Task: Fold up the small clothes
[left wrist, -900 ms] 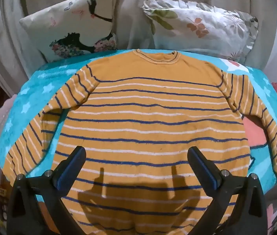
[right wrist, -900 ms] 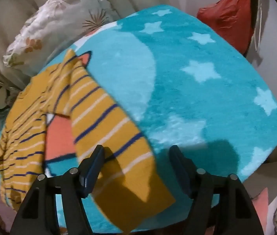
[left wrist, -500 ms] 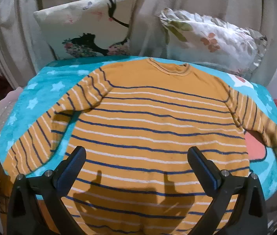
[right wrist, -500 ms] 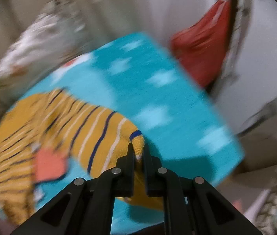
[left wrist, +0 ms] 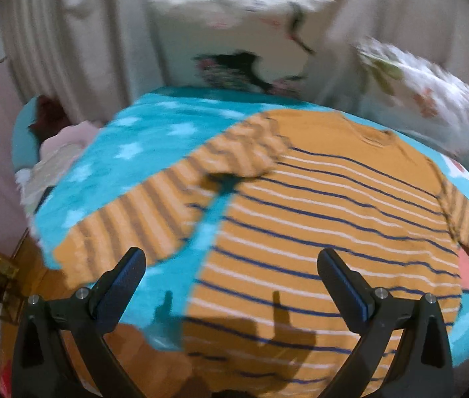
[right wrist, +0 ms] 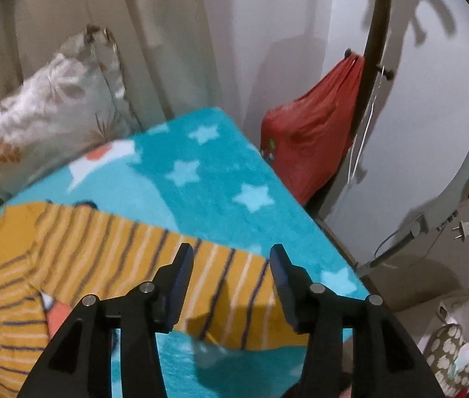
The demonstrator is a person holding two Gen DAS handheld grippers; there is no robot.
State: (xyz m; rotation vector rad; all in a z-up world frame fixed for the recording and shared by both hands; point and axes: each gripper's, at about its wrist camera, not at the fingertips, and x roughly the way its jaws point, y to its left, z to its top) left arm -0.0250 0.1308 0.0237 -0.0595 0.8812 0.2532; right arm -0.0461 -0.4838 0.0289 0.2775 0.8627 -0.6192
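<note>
Both wrist cameras look steeply down along their claws from close above a bed. The left faces the striped sweater and pillows; the right views its sleeve at the bed's edge. Both views share the sweater and the turquoise star blanket.

A turquoise blanket printed with pale stars covers the bed ahead of the fingers in both views. Beyond its far edge, pale pleated curtains hang as the backdrop, with two cushions leaning against them: a white one with a dark bird print and a floral one further right. Right of the bed stands a plain white wall crossed by soft shadows, a dark post with a red bag hanging from it, and a loose plug on its cable. Left of the bed, wooden flooring shows, blurred.
</note>
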